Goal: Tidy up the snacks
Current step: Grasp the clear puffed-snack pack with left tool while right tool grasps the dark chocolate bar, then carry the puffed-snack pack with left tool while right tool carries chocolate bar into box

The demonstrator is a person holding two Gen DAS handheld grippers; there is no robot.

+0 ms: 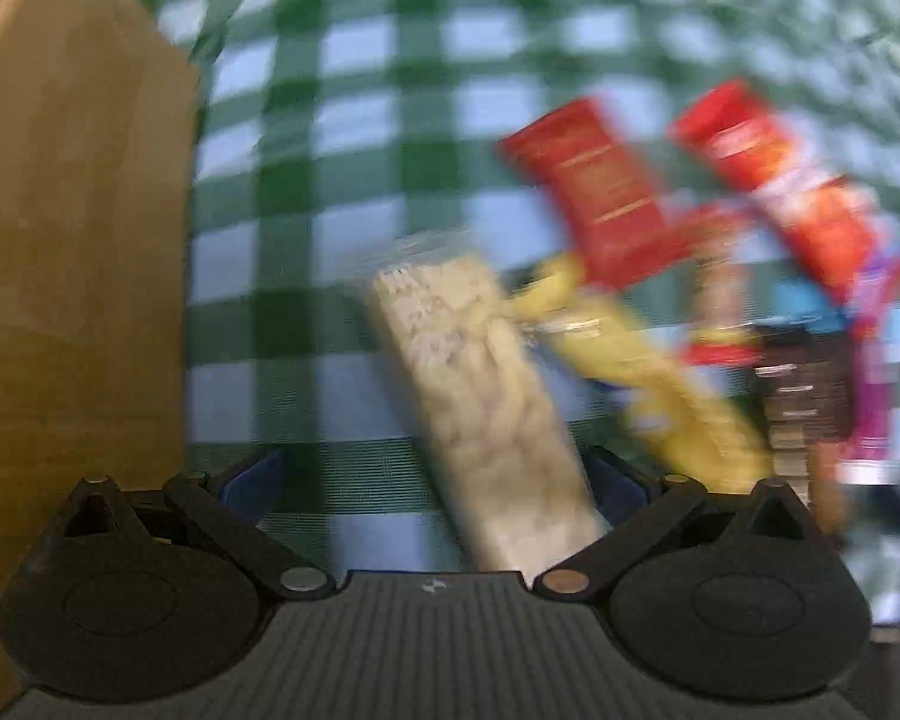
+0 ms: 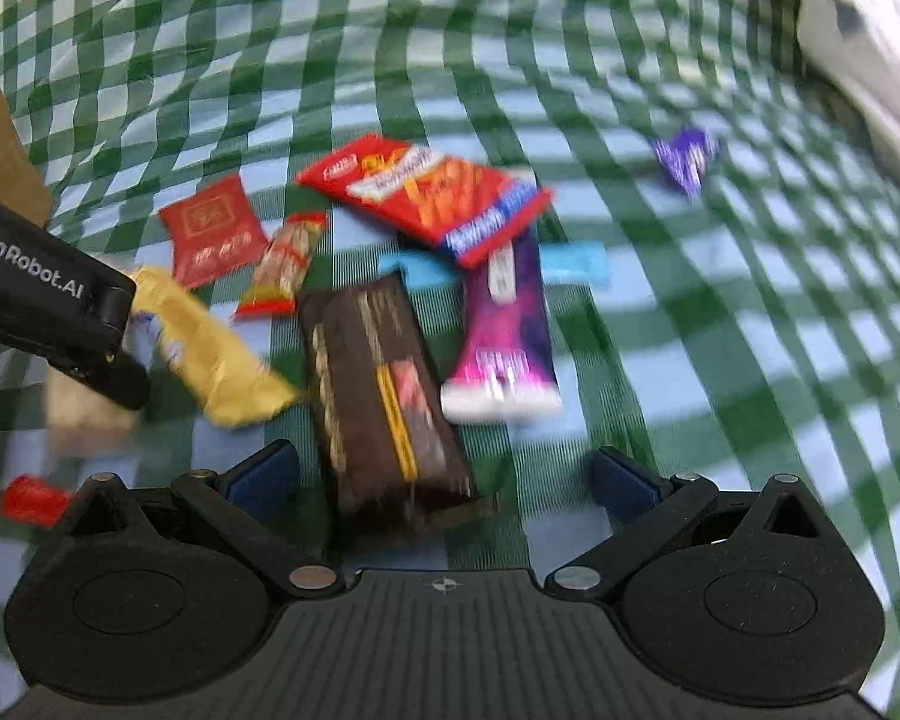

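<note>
Snack sorting barely begun: pile of wrappers (image 2: pixel 402 276) loose on checked cloth (image 2: pixel 750 360). Left gripper (image 1: pixel 432 480) spread wide around pale cracker pack (image 1: pixel 486 396), not clamped. Right gripper (image 2: pixel 444 474) wide open over brown bar (image 2: pixel 384 396). Brown paper bag (image 1: pixel 72 240) just beside; contents unseen.

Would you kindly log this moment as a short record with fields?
surface: green checked cloth
container: brown paper bag, upright, at left
left gripper: jaws open around pale snack pack
right gripper: jaws open around dark brown bar
apart from pile: purple wrapper
image: blurred
</note>
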